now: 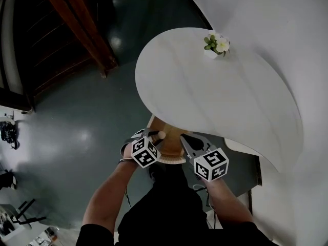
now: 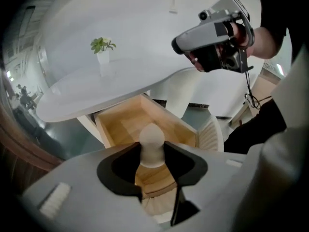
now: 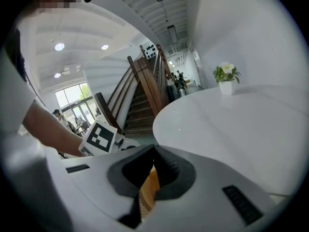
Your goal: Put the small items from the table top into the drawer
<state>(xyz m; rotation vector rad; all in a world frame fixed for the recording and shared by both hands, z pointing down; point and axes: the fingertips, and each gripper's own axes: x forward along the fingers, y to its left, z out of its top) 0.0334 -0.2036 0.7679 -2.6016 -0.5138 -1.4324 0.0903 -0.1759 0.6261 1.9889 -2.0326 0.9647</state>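
A white oval table (image 1: 215, 101) carries one small potted flower (image 1: 217, 44) near its far edge. Under the near edge a wooden drawer (image 1: 166, 137) stands pulled out; its inside (image 2: 128, 122) looks bare. My left gripper (image 1: 156, 136) is shut on the drawer's rounded wooden knob (image 2: 152, 141), which stands upright between the jaws. My right gripper (image 1: 185, 140) hovers just right of the drawer front, shut with nothing in it; the left gripper view shows it raised above the drawer (image 2: 179, 45). In the right gripper view only a wood-coloured sliver shows through its jaws (image 3: 150, 178).
A dark wooden staircase (image 1: 82, 29) rises at the far left over a grey-green floor (image 1: 77, 132). A white curved wall (image 1: 277, 19) runs behind the table. The person's dark clothing fills the lower middle of the head view.
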